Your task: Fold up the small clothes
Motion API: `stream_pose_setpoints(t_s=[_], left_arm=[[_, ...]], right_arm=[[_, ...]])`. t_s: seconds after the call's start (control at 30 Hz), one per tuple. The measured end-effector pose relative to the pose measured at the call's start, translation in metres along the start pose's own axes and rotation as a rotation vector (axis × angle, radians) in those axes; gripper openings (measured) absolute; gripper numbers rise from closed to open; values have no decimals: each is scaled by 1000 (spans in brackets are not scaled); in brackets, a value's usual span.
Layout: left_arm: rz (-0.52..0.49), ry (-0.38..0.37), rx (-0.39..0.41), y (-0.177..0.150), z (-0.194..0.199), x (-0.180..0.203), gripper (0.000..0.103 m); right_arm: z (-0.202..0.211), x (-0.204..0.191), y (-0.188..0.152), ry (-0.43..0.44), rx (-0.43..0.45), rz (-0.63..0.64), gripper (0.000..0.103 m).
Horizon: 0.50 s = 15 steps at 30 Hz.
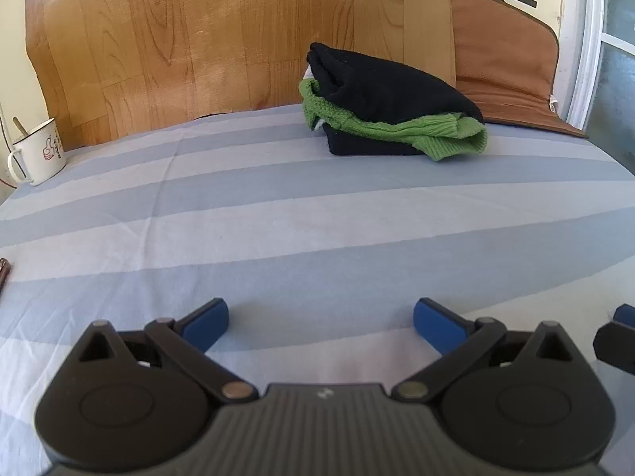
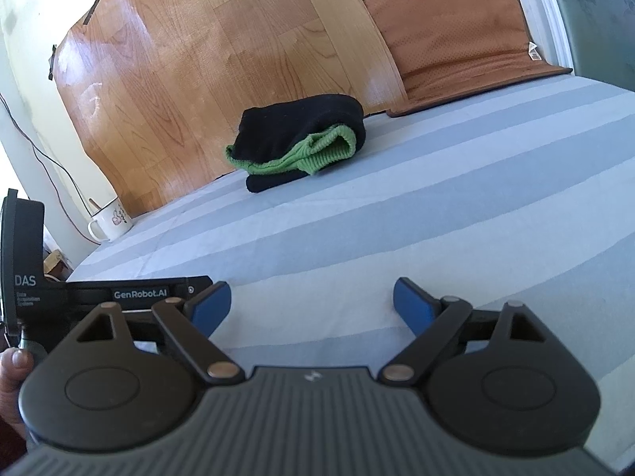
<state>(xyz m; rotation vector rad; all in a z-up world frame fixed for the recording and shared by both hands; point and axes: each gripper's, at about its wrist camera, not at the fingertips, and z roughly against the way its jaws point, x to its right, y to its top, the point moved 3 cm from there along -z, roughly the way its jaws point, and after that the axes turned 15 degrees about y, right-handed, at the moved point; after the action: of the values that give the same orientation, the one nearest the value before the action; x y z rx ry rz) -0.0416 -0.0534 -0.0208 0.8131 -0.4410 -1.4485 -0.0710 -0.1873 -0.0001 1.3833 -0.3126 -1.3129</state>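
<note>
A folded pile of small clothes sits at the far side of the striped blue sheet: a black garment on top, a green knitted one sandwiched under it and sticking out toward me. In the right wrist view the same black garment and green knit lie left of centre. My left gripper hovers low over the bare sheet, well short of the pile, open with nothing between its blue pads. My right gripper is likewise open and empty over the sheet.
A white enamel mug with a spoon stands at the far left edge. A wood-pattern board leans behind the pile, and a brown cushion lies at the far right. A hand holds the left gripper's body.
</note>
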Motion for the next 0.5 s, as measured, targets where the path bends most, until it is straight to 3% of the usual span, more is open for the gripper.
stream_pose_setpoints(t_s=[0.5], left_arm=[[-27, 11, -46, -3, 13, 8, 103]], right_arm=[[5, 1, -1, 20, 2, -20, 91]])
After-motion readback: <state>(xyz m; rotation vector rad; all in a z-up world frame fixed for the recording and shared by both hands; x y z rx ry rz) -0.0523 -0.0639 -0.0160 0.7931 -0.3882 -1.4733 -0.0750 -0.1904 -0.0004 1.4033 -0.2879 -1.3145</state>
